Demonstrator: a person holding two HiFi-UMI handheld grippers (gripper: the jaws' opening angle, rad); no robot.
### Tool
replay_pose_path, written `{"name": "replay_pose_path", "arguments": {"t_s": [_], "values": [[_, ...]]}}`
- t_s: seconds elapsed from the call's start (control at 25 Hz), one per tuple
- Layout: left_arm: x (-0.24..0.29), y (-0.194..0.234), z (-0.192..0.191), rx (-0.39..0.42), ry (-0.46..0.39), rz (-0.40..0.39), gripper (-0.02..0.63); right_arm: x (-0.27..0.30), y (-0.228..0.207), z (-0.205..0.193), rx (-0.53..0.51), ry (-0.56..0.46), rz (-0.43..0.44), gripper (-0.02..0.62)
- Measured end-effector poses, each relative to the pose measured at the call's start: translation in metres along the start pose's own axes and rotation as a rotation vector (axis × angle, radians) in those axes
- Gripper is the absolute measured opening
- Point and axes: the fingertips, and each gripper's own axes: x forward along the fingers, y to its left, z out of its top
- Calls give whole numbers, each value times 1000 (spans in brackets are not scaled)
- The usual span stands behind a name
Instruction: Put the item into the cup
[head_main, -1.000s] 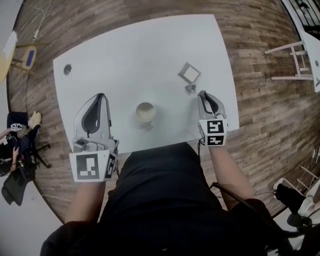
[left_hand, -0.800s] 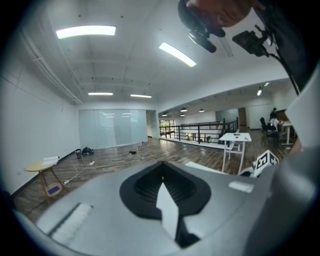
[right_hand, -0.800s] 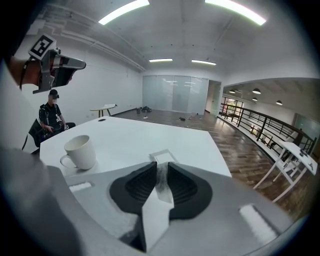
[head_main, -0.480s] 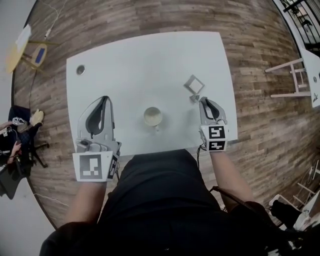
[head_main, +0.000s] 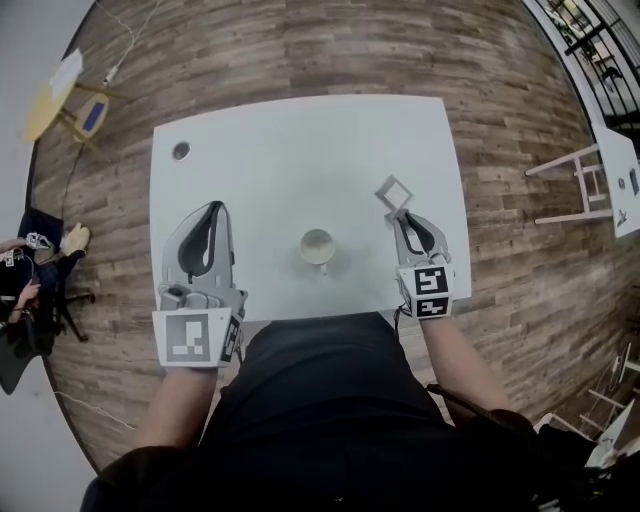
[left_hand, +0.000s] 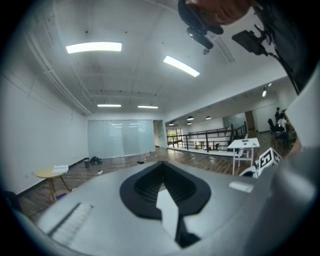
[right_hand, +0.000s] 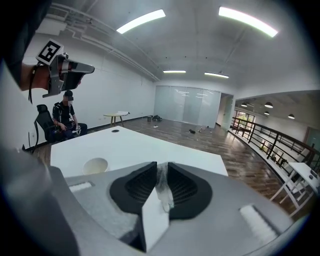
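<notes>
Two grippers up: head view, your left gripper (head_main: 212, 208) and right gripper (head_main: 400, 213) have risen off the counter (head_main: 280, 140), flanking the cup (head_main: 317, 245). Left gripper view: fingers (left_hand: 145, 186) closed, empty. Right gripper view: fingers (right_hand: 140, 186) pinch the clear item (right_hand: 162, 187), so next comes the cup.

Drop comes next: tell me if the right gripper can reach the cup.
Probably yes: only bare table lies between the right gripper, shut on a clear item, and the open cup to its left.
</notes>
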Motion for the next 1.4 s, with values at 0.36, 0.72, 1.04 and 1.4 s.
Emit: {"name": "replay_pose_path", "arguments": {"t_s": [0.36,0.72,1.04,1.4], "values": [[-4,2,12,-8,-72,27,7,-14,5,28,-54,-66,15,72],[-12,14,5,-34,-68,76,7,-10,21,40,-81,-90,61,72],[-28,24,-4,-46,-46,125,8,-1,45,44,-77,-91,137,72],[-56,44,-13,-54,-26,201,8,9,79,51,-77,-91,224,72]]}}
